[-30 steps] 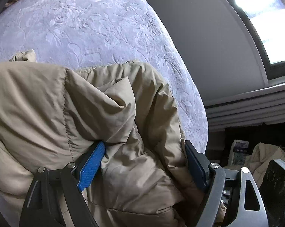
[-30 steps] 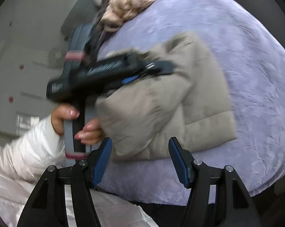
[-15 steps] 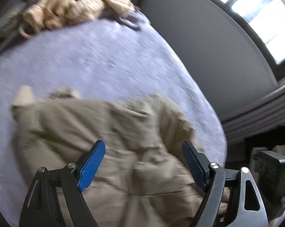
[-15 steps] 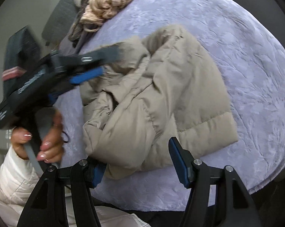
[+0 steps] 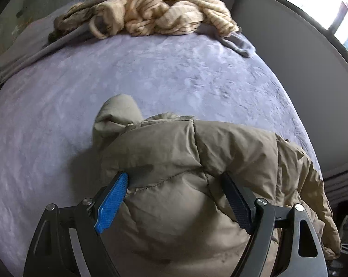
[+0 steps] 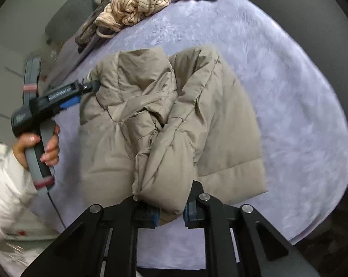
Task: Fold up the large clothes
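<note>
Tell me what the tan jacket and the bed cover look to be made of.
Jacket: likely smooth woven nylon or polyester with padded filling; slight sheen, stitched quilt lines, puffy creases. Bed cover: soft matte lavender fabric, perhaps plush or embossed; faint raised pattern.

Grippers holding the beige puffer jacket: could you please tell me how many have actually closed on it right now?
1. The right gripper is shut on a bunched fold of the beige puffer jacket at its near edge. The left gripper is open, straddling the jacket's left side without pinching.

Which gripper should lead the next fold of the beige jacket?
Right gripper: it's shut on the jacket's sleeve. The left gripper is open, merely straddling the jacket.
</note>
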`<control>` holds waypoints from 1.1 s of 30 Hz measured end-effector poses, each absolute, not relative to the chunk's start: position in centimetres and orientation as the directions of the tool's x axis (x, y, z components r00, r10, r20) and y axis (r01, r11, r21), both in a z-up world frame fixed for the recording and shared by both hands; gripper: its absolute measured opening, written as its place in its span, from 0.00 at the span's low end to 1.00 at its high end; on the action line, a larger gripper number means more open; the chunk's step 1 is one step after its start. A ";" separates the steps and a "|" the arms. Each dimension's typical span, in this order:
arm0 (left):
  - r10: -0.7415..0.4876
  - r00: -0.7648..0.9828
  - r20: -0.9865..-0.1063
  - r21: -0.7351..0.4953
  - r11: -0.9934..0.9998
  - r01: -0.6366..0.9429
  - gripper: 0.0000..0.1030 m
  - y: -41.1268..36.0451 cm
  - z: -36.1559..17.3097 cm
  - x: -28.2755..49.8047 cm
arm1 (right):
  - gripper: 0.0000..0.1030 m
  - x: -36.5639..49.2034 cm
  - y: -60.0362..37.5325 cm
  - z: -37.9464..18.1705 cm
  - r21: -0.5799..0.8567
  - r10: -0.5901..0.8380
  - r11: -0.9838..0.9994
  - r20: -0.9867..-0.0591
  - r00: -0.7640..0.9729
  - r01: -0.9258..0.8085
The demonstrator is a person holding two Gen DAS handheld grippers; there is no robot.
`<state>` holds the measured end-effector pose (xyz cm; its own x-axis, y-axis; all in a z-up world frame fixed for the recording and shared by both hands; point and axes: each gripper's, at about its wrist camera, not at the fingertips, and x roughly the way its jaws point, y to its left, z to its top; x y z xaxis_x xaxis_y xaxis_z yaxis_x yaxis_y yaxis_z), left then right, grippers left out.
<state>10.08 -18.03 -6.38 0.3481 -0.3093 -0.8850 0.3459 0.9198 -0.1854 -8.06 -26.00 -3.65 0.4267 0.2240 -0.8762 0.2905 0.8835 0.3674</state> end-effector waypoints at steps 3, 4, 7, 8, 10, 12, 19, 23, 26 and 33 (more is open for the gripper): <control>-0.327 0.352 -0.877 -0.191 0.910 0.368 0.81 -21.0 -6.5 9.7 | 0.15 -9.5 -27.1 -4.6 0.316 0.171 0.889 -0.901 0.399 0.331; -0.332 0.352 -0.875 -0.191 0.906 0.378 0.81 -21.8 -6.5 9.5 | 0.15 -9.9 -27.7 -5.0 0.311 0.164 0.883 -0.906 0.390 0.351; -0.340 0.353 -0.872 -0.175 0.888 0.425 0.81 -24.7 -6.6 9.0 | 0.15 -10.8 -29.4 -6.8 0.296 0.141 0.862 -0.920 0.365 0.412; -0.339 0.352 -0.872 -0.164 0.882 0.442 0.81 -25.5 -6.7 8.9 | 0.15 -11.1 -29.9 -7.4 0.291 0.137 0.855 -0.925 0.355 0.429; -0.330 0.348 -0.877 -0.142 0.872 0.467 0.81 -27.0 -7.3 8.6 | 0.15 -11.9 -30.9 -9.1 0.288 0.136 0.836 -0.933 0.334 0.466; -0.320 0.344 -0.883 -0.131 0.871 0.474 0.81 -27.7 -7.9 8.5 | 0.15 -12.8 -31.8 -10.9 0.298 0.153 0.815 -0.938 0.312 0.496; -0.304 0.338 -0.891 -0.124 0.878 0.462 0.81 -27.5 -8.6 8.6 | 0.23 -16.1 -35.5 -11.0 0.385 0.221 0.714 -0.917 0.333 0.585; -0.302 0.338 -0.891 -0.123 0.879 0.461 0.81 -27.5 -8.8 8.6 | 0.44 -16.9 -37.6 -6.6 0.424 0.174 0.713 -0.878 0.445 0.558; -0.293 0.342 -0.893 -0.113 0.881 0.460 0.81 -27.6 -8.8 8.5 | 0.54 -15.2 -38.2 -4.8 0.487 0.201 0.720 -0.828 0.524 0.494; -0.276 0.343 -0.898 -0.097 0.884 0.458 0.81 -27.6 -8.5 8.4 | 0.49 -7.9 -35.4 -8.4 0.483 0.313 0.783 -0.850 0.423 0.392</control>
<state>8.39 -27.61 -8.54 0.3431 -0.2762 -0.8978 0.4581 0.8836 -0.0968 -7.88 -35.39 -8.43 0.4231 0.3128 -0.8504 0.3919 0.7830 0.4830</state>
